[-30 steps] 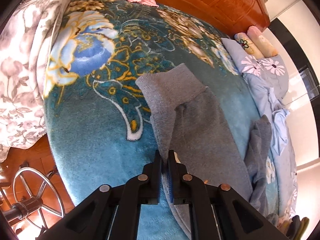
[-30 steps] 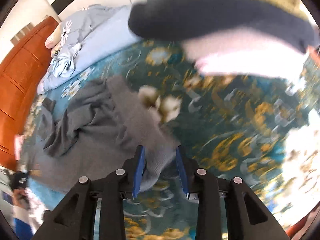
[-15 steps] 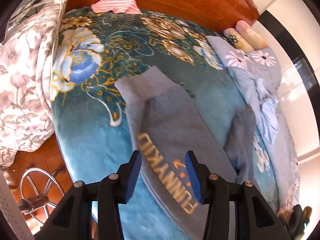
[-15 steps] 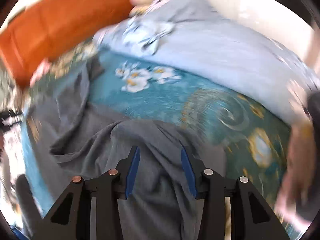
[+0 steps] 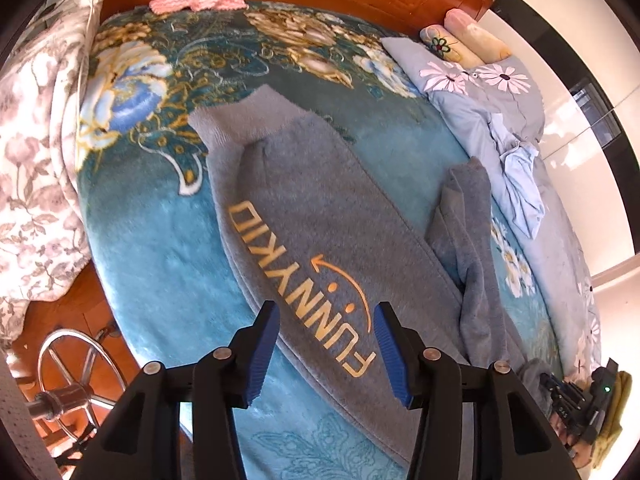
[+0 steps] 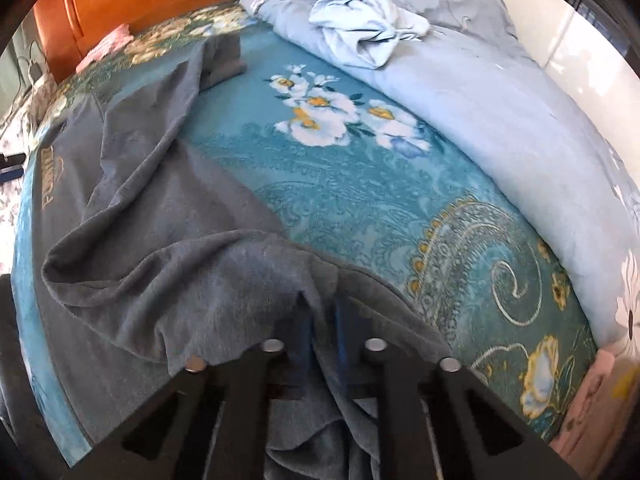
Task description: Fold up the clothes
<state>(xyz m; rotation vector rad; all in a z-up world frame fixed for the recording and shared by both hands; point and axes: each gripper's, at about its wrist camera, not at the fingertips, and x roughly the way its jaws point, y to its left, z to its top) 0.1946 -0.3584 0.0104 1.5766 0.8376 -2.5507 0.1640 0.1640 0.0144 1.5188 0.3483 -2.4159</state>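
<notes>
The left gripper has let go and its jaws are opening above the soft grey sweatshirt with gold letters in mid-frame on the blue flowered blanket, while the right gripper now pinches its far side, ready to fold it.

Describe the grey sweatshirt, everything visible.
The grey sweatshirt is fleecy knit with ribbed cuffs and gold "FUNNYKID" lettering beside an orange smile mark. It lies across the teal floral blanket, one sleeve folded in over the body, the other sleeve rumpled and trailing toward the pale blue quilt. The right gripper is shut on a bunched fold of it; the left gripper, jaws opening, hovers over the lettering with nothing pinched.
</notes>
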